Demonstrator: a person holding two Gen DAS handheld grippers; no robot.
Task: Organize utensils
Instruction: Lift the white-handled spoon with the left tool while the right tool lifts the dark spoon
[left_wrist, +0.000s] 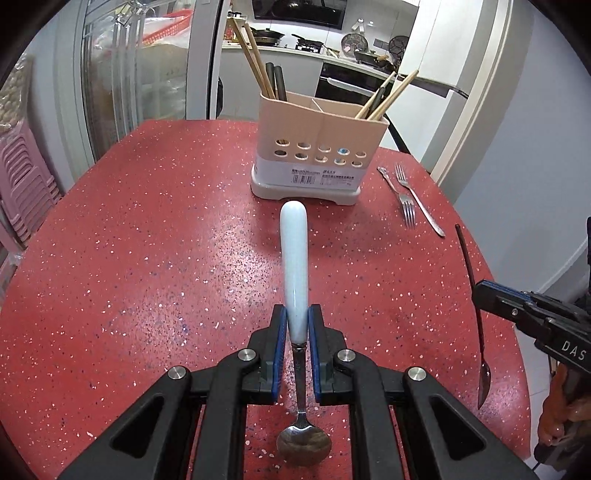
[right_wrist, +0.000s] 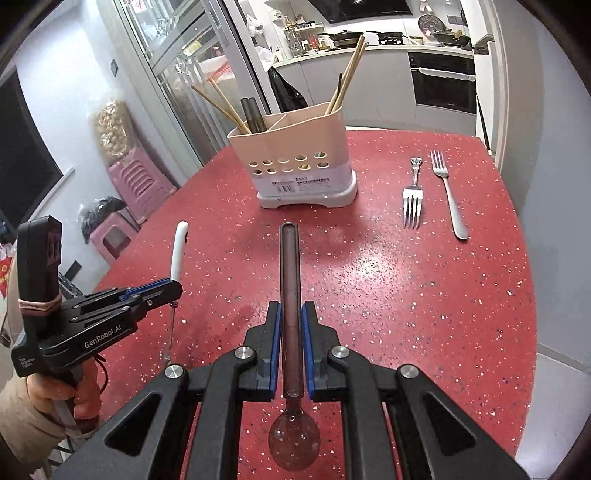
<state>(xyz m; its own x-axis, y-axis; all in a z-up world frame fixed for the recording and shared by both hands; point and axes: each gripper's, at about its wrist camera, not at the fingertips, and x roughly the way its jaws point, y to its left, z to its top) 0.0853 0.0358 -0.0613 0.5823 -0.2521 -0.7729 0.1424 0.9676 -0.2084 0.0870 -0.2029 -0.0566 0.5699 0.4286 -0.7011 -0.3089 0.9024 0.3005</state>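
Ahead of me the red table (left_wrist: 147, 258) lies bare between my grippers and the utensil holder (left_wrist: 317, 147), so the straight way in is free. The holder stands toward the far edge. Its left compartment already has chopsticks (left_wrist: 255, 62) and dark handles (left_wrist: 279, 83) sticking up and leaning left; the right one has chopsticks (left_wrist: 391, 96) slanting out to the right. The middle of the rim between them looks free from above. Right of the holder two forks (right_wrist: 413, 199) lie flat side by side, near each other, well apart from the holder. The left side of the table is bare.
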